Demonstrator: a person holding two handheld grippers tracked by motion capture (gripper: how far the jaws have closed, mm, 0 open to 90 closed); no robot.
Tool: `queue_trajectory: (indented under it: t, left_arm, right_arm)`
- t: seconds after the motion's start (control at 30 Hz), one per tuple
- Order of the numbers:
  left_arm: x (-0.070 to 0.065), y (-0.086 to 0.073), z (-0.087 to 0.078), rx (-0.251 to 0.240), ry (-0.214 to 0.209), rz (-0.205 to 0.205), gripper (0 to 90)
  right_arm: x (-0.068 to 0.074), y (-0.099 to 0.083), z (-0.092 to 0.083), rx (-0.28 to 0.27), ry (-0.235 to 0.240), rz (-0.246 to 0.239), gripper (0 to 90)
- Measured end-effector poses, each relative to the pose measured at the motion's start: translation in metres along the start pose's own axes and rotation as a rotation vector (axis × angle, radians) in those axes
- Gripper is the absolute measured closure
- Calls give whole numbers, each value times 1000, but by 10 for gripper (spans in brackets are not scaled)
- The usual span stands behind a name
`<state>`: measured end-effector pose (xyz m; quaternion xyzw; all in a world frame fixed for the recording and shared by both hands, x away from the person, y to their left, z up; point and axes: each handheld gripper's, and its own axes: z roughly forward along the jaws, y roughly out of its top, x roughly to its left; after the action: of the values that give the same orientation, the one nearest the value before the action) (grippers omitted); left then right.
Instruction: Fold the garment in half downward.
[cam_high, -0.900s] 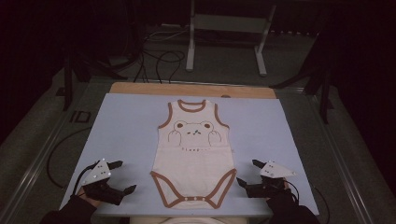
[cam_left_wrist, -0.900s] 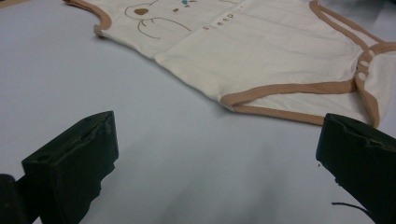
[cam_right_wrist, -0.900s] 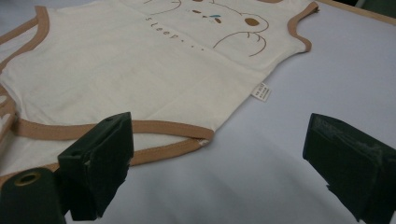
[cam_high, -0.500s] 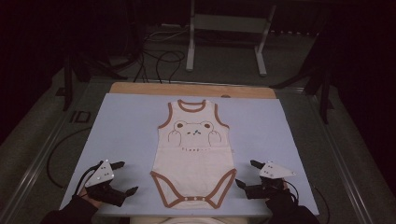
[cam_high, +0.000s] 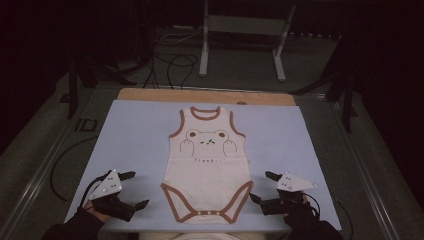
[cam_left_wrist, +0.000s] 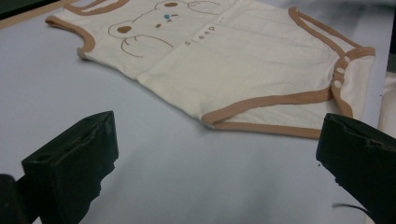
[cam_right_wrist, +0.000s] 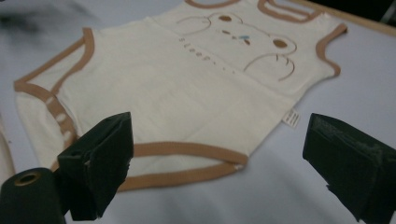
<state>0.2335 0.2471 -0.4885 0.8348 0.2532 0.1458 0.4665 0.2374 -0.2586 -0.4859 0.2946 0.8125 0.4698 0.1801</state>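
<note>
**Baby bodysuit flat at the table's middle, both tools open**

We see a cream baby bodysuit (cam_high: 207, 167) with brown trim and a bear drawing lying flat on the pale blue table (cam_high: 135, 135), midway between the side edges, neck toward the far edge and snaps toward the near edge. Our left tool (cam_high: 134, 190) sits near the near-left corner, jaws spread wide, gripping nothing and just beside the bodysuit's leg opening. Our right tool (cam_high: 261, 186) sits near the near-right corner, jaws likewise spread and empty, close to the other leg opening. A small white tag (cam_right_wrist: 292, 117) pokes out from the bodysuit's side seam.
</note>
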Motion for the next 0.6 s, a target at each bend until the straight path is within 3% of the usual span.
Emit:
queue_trajectory:
  t: [0.13, 0.3, 0.6]
  left_arm:
    - [1, 12, -1, 4, -11, 18, 0]
    - [5, 28, -5, -8, -19, 22, 0]
    - [11, 53, -11, -25, -18, 49, 0]
  right_arm:
    - [3, 12, -5, -18, 18, -2, 87]
    - [4, 31, -9, -13, 4, -31, 87]
    - [-3, 63, -8, -26, 2, -75, 87]
